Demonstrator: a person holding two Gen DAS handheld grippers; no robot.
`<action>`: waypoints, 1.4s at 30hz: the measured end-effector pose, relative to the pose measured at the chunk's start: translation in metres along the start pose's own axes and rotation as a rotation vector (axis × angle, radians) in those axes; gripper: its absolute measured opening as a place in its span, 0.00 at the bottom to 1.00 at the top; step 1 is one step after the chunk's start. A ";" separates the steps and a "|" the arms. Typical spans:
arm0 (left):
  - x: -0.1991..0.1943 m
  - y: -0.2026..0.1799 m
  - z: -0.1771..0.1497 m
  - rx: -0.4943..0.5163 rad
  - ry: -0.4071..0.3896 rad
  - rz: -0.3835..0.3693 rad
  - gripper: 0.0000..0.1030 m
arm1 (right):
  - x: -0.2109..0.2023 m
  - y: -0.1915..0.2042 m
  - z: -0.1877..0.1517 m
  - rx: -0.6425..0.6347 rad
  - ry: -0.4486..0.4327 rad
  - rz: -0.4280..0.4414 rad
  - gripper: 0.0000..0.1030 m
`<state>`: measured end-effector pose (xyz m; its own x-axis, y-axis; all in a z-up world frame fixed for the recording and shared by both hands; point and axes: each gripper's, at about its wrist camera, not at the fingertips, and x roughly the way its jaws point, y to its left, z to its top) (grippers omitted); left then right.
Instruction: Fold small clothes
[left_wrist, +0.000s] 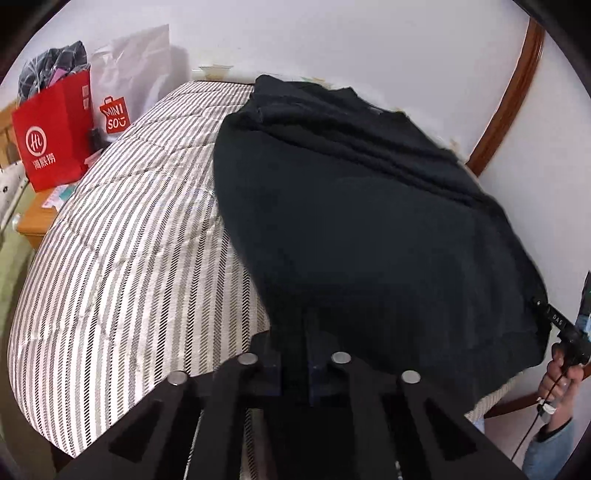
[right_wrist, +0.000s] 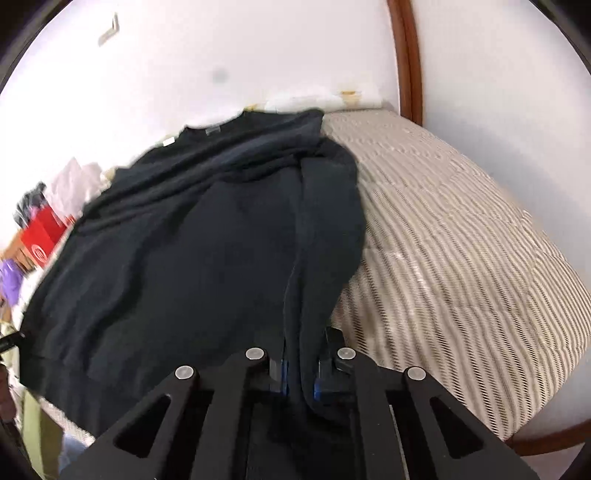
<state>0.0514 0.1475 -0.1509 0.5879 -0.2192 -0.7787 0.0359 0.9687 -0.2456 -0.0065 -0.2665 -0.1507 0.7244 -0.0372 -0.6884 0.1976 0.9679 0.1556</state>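
Observation:
A black long-sleeved top (left_wrist: 369, 221) lies spread on the striped bed cover (left_wrist: 129, 240), its collar toward the far wall. In the left wrist view my left gripper (left_wrist: 295, 354) is shut on the top's near hem at its left corner, and dark cloth runs between the fingers. In the right wrist view the top (right_wrist: 184, 240) fills the middle, with one side folded inward. My right gripper (right_wrist: 301, 373) is shut on a fold of that near edge, held between its blue pads (right_wrist: 317, 387). The right gripper (left_wrist: 561, 325) and the hand holding it also show at the far right of the left wrist view.
A red paper bag (left_wrist: 55, 129) and a white bag (left_wrist: 125, 85) stand on a wooden bedside stand (left_wrist: 35, 221) left of the bed. A white wall runs behind. A curved brown wooden frame (right_wrist: 408, 55) borders the bed. Bare striped cover (right_wrist: 461, 258) lies right of the top.

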 end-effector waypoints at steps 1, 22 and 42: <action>-0.006 0.002 -0.001 -0.003 -0.009 -0.009 0.07 | -0.008 -0.004 0.000 0.000 -0.013 0.013 0.08; -0.067 -0.004 0.082 -0.017 -0.289 -0.077 0.07 | -0.061 0.015 0.079 -0.035 -0.245 0.117 0.07; 0.037 -0.021 0.206 0.022 -0.243 0.088 0.07 | 0.049 0.016 0.204 0.043 -0.208 0.097 0.08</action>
<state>0.2386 0.1428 -0.0556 0.7662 -0.1023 -0.6344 -0.0077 0.9857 -0.1683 0.1671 -0.3034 -0.0370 0.8609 0.0010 -0.5088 0.1449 0.9581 0.2470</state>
